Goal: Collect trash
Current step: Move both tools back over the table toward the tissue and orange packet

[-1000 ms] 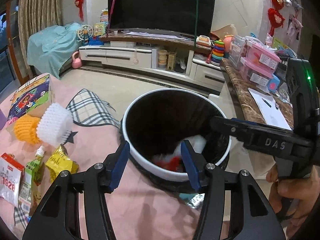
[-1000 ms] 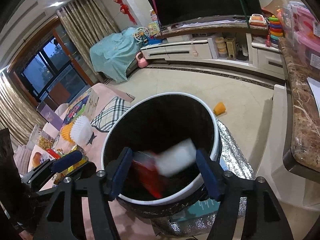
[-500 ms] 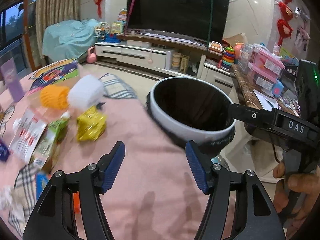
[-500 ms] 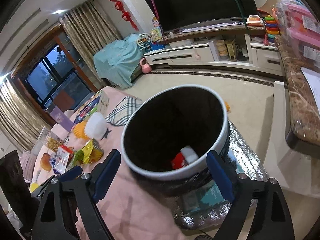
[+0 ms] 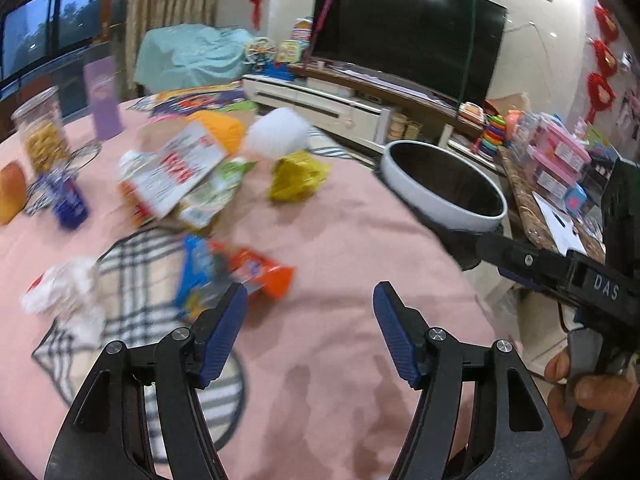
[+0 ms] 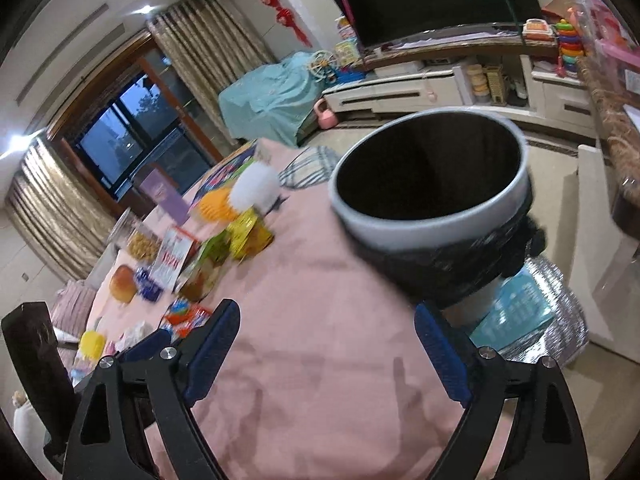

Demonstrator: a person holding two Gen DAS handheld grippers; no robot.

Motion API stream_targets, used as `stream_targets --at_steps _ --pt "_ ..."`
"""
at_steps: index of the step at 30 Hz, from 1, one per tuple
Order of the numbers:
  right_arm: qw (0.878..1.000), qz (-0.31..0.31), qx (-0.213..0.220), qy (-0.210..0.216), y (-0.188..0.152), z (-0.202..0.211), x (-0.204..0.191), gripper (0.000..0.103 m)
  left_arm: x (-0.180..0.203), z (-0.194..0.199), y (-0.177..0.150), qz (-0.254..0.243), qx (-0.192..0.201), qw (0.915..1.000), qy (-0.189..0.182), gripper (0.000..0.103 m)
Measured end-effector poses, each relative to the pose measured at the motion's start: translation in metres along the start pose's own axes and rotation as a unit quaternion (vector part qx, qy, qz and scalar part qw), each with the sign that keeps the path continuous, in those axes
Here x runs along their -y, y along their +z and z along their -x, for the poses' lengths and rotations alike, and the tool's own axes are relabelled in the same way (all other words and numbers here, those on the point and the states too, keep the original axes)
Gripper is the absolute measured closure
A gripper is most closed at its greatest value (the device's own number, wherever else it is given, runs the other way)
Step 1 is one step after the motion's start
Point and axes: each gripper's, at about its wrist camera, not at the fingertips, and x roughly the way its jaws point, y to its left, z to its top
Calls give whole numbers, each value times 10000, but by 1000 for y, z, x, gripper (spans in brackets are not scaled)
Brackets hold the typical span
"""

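The left gripper point(image 5: 308, 304) hangs over the pink tablecloth point(image 5: 340, 240), its fingers point(image 5: 224, 328) spread with nothing between them, the jaws having just opened. An orange and blue wrapper point(image 5: 236, 276) lies just beyond its left finger, other trash point(image 5: 180, 176) farther back. The right gripper point(image 6: 326, 340) is spread wide and empty, jaws just opened, near the bin point(image 6: 432, 184) at the table's edge.

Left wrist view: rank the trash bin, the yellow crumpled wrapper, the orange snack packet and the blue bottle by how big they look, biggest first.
1. trash bin
2. orange snack packet and yellow crumpled wrapper: look about alike; the packet lies nearer the camera and is blurred, so no ranking.
3. blue bottle
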Motion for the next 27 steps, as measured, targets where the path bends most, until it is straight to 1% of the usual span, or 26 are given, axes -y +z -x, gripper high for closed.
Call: stream_targets --at_steps 8,15,24,27 --pt "9988 295 -322 213 -30 -18 -40 13 -46 21 -27 449 -2 9985 308 36" --pt "9966 551 -484 362 -43 -29 -69 13 -87 35 -46 866 -15 9947 552 36" --pt "9923 882 -683 530 -54 -49 -104 13 -124 40 -57 1281 -68 9887 777 35" --pt "9908 970 -756 572 -56 -57 -112 13 -133 39 -56 1376 -80 9870 831 32"
